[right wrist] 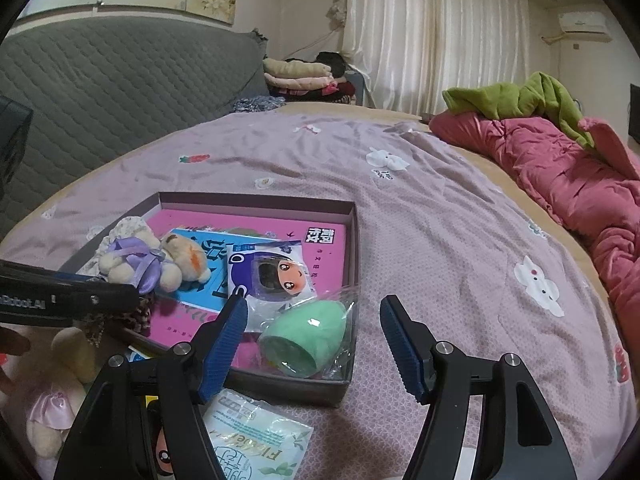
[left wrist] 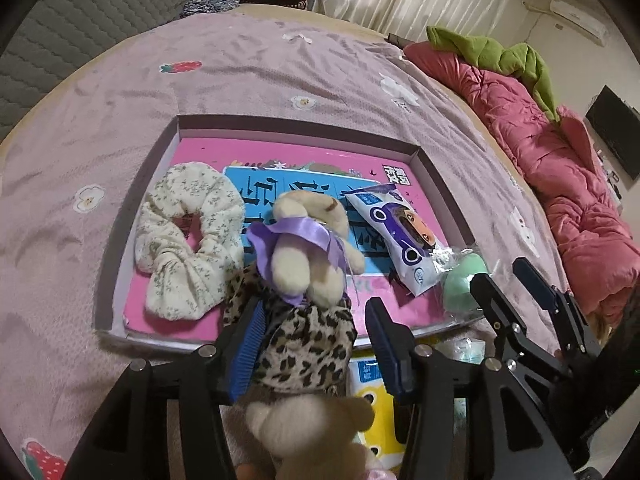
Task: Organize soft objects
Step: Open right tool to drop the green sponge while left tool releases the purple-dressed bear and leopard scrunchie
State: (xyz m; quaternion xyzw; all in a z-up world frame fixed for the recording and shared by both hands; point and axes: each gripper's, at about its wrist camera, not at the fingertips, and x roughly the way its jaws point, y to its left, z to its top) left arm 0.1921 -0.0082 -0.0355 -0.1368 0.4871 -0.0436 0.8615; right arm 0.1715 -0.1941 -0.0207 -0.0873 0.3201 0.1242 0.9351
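Roughly, the sorting looks past its midpoint, judging by what already lies in the shallow box on the lilac bedspread. Going from the biggest item down: the floral scrunchie fills the box's 9 o'clock side, the cream teddy with the purple ribbon lies at the centre, the white cartoon packet sits toward 3 o'clock, and the green egg in its clear wrapper rests in the 4 o'clock corner. The left gripper has its jaws spread, and the leopard-print scrunchie sits between the pads at the box's 6 o'clock rim; contact shows on one pad only, so it reads as loose rather than clamped. The right gripper is likewise spread wide and carries nothing, hovering at the box's near corner beside the egg. Still outside the box appear to be a pale plush bear and a yellow packet at 6 o'clock. The right wrist view alone shows a wet-wipe pack lying on the bedspread under that gripper, and a pink bow on a plush toy at 8 o'clock; the left wrist view alone shows the floral scrunchie whole.
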